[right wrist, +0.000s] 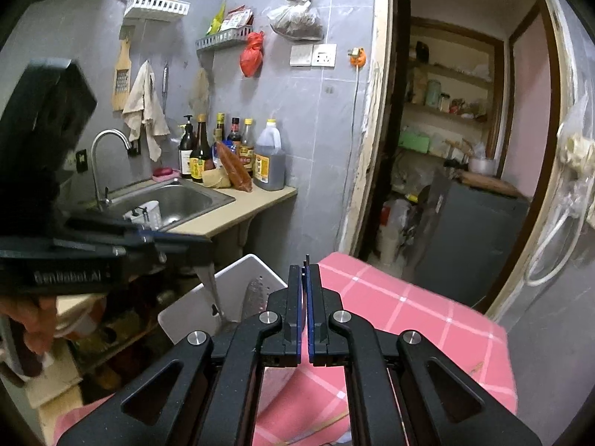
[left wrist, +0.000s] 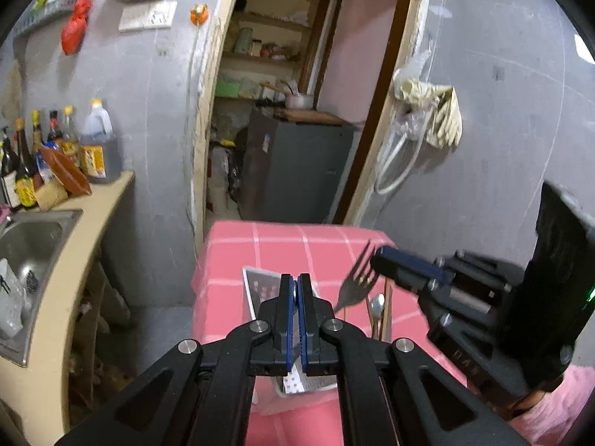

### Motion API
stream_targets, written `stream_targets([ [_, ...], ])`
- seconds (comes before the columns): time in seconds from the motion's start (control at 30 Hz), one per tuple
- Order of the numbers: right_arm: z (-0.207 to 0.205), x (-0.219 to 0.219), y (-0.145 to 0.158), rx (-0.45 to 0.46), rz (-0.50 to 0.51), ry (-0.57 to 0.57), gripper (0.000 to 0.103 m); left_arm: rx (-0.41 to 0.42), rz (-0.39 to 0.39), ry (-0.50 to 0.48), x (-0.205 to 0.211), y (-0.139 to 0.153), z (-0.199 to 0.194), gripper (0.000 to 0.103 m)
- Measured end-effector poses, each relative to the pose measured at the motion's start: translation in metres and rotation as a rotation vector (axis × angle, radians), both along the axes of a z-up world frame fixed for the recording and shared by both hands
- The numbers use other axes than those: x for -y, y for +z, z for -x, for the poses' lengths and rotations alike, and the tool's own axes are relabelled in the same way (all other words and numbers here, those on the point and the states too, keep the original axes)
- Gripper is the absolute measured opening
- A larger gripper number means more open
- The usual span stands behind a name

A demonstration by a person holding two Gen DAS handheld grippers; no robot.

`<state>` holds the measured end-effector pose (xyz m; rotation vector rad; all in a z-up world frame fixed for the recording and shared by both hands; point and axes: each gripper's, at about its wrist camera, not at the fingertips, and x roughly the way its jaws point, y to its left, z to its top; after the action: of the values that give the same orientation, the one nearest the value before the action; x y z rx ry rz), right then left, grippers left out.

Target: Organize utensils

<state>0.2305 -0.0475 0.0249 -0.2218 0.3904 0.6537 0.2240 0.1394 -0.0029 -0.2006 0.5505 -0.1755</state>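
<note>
L gripper (left wrist: 296, 282) clamping fork (left wrist: 357, 281), near table edge (left wrist: 223, 230)

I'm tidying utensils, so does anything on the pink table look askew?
The fork leans at a slant, tines up, while the spoon and chopsticks beside it stand upright.

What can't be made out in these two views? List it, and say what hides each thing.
- Fork handle: left wrist view, its lower end is hidden behind the left gripper.
- Spoon handle: left wrist view, covered by the same gripper's linkage.
- White bin contents: right wrist view, mostly blocked by the right gripper and blurred.
- Dark sliver sticking up at the right gripper's tips: right wrist view, too small to identify.
</note>
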Motion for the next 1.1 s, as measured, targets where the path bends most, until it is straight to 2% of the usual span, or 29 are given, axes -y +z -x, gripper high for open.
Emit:
stream_targets([
  [0.13, -0.012, 0.008, -0.004, -0.069, -0.078, 0.007, 0.004, 0.012, 0.037, -0.016, -0.004, -0.003, 0.001, 0.004],
  [0.37, -0.008, 0.008, -0.014, -0.093, -0.137, 0.054, 0.005, -0.02, 0.148, -0.015, -0.018, -0.01, -0.003, 0.004],
  [0.67, -0.012, 0.021, -0.022, -0.183, -0.246, 0.053, 0.008, -0.022, 0.208, -0.005, -0.027, -0.009, 0.004, 0.004],
  [0.73, -0.014, 0.026, -0.024, -0.202, -0.275, 0.046, 0.011, -0.012, 0.21, 0.007, -0.028, -0.008, 0.006, 0.008],
  [0.83, -0.012, 0.035, -0.027, -0.216, -0.311, 0.026, 0.02, -0.003, 0.207, 0.027, -0.029, -0.007, 0.009, 0.022],
  [0.87, -0.011, 0.037, -0.028, -0.215, -0.316, 0.016, 0.023, 0.003, 0.209, 0.035, -0.029, -0.007, 0.012, 0.032],
  [0.9, -0.009, 0.041, -0.028, -0.212, -0.324, 0.002, 0.029, 0.008, 0.212, 0.043, -0.029, -0.007, 0.014, 0.042],
  [1.0, -0.001, 0.055, -0.027, -0.193, -0.341, -0.058, 0.042, 0.027, 0.207, 0.07, -0.027, -0.006, 0.02, 0.057],
  [1.07, 0.007, 0.067, -0.027, -0.165, -0.343, -0.109, 0.049, 0.036, 0.176, 0.092, -0.021, -0.005, 0.025, 0.066],
  [1.1, 0.01, 0.072, -0.026, -0.146, -0.341, -0.138, 0.057, 0.044, 0.162, 0.101, -0.019, -0.004, 0.027, 0.073],
])
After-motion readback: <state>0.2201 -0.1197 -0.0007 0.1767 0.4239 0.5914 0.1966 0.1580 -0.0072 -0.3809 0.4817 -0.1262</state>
